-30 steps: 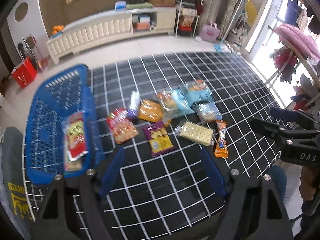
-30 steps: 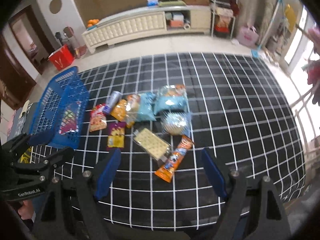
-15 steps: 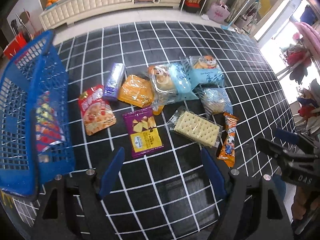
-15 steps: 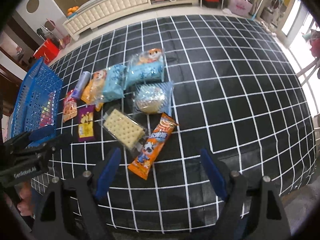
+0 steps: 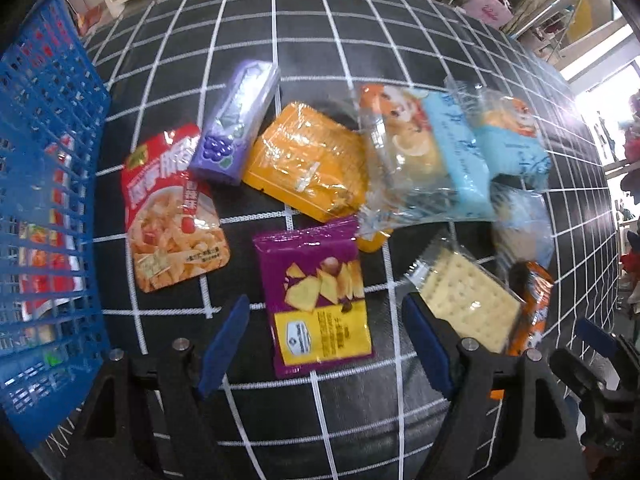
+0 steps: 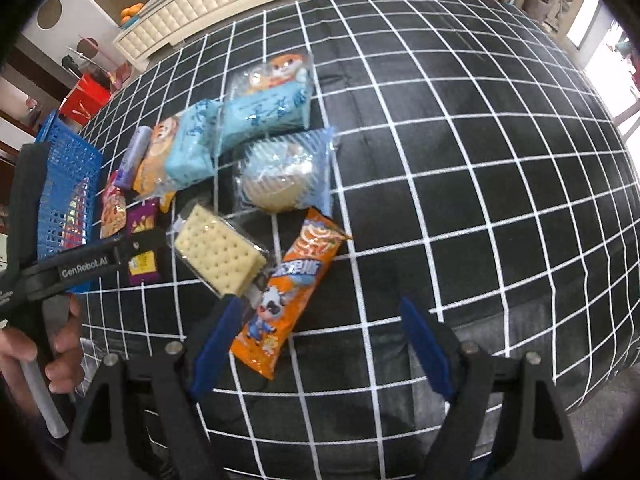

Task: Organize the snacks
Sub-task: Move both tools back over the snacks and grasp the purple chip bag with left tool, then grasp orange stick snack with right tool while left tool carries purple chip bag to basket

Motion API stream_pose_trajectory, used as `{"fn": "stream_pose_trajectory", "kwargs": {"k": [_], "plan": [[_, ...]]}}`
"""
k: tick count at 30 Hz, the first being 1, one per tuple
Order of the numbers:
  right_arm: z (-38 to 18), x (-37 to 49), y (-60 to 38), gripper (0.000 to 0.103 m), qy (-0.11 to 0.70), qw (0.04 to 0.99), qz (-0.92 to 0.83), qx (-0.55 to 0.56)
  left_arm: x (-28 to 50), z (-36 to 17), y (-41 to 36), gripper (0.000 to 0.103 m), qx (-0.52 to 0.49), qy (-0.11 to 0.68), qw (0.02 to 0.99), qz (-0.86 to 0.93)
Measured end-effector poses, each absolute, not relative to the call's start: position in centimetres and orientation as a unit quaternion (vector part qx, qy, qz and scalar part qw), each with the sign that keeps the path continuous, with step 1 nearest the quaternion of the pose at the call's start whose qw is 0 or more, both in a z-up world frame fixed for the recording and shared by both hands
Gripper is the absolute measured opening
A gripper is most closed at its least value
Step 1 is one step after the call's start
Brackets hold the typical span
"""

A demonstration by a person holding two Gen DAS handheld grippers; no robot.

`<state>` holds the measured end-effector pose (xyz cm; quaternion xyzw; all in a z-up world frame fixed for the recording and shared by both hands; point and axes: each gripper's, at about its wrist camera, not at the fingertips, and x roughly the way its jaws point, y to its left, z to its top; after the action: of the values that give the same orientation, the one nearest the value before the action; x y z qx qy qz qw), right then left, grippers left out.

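Snacks now loom closer as both wide-open grippers drop: left gripper (image 5: 324, 334) straddles the purple chip bag (image 5: 318, 296), right gripper (image 6: 320, 336) nears the orange packet (image 6: 294, 288), pickups likely next.

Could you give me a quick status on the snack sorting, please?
Left gripper open, over purple chip bag. Right gripper open, by orange snack bag. One pack in blue basket; cracker pack close beside.

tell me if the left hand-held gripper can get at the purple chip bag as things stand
Probably yes. The left hand-held gripper is open, and the purple chip bag lies flat on the grid cloth right between its fingers, with nothing on top. Only its upper right corner touches the orange pack.
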<state>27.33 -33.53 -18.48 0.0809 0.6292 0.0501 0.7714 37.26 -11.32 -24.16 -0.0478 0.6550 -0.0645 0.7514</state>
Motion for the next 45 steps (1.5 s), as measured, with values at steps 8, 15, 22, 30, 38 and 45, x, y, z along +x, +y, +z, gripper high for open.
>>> {"fn": "stream_pose_trajectory", "kwargs": {"k": [8,15,22,30,38,45], "plan": [[-18.2,27.1,-33.7,0.085,0.632,0.770,0.043,0.077,37.8,-24.0,-13.1,0.062,0.005,0.637,0.769,-0.058],[-17.4,27.2,-32.4,0.085,0.620,0.781,0.038,0.062,36.8,-23.8,-12.7,0.049,0.013,0.633,0.772,-0.060],[-18.9,28.2,-30.8,0.085,0.626,0.778,0.027,0.048,33.0,-21.2,-11.3,0.049,0.028,0.603,0.794,-0.073],[-21.1,28.7,-29.8,0.055,0.645,0.762,0.021,0.052,30.5,-20.1,-10.8,0.049,0.025,0.592,0.801,-0.083],[-22.0,27.8,-30.1,0.022,0.645,0.762,0.023,0.055,30.1,-20.0,-10.0,0.049,0.019,0.593,0.800,-0.087],[-18.5,25.1,-28.7,0.020,0.617,0.785,0.032,0.049,29.1,-18.4,-10.2,0.049,0.015,0.578,0.810,-0.101]]}}
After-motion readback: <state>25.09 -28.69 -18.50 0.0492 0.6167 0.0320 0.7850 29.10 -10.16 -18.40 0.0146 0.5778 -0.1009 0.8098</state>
